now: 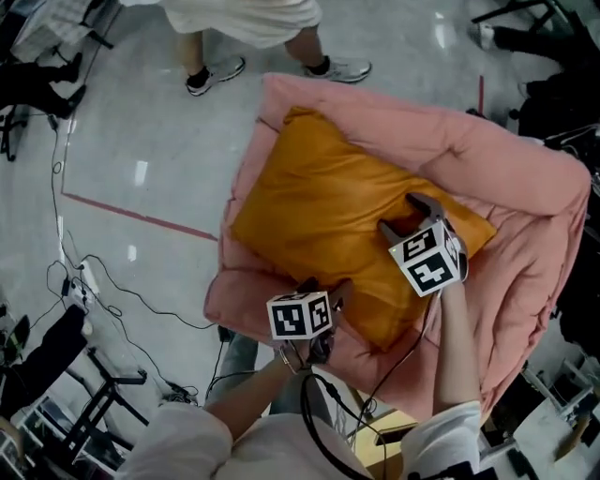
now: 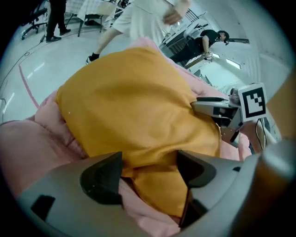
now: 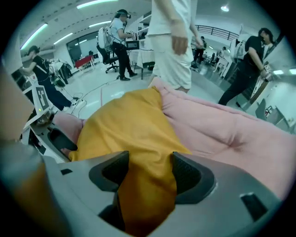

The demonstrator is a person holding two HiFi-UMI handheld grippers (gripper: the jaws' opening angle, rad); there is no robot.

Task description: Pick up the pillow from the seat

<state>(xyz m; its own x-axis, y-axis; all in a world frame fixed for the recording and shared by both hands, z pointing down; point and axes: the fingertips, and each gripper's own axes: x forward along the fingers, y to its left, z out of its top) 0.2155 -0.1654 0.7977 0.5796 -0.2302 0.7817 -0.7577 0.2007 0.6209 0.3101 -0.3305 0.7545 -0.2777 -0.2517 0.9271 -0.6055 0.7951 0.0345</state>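
Two handheld grippers meet an orange pillow (image 1: 347,216) lying on a pink padded seat (image 1: 525,178). The left gripper (image 2: 149,169) has its jaws spread wide, with the pillow's near edge bunched in the gap between them and pink seat fabric just beneath. The right gripper (image 3: 150,172) also stands wide open, a fold of orange cloth filling the space between its jaws. The seat's pink padding lies just to the right of them. A person in white (image 1: 248,23) stands beyond the seat.

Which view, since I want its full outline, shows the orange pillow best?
Head view: nearly all the orange pillow shows on the pink seat. The left gripper and right gripper views show only fabric between open jaws.
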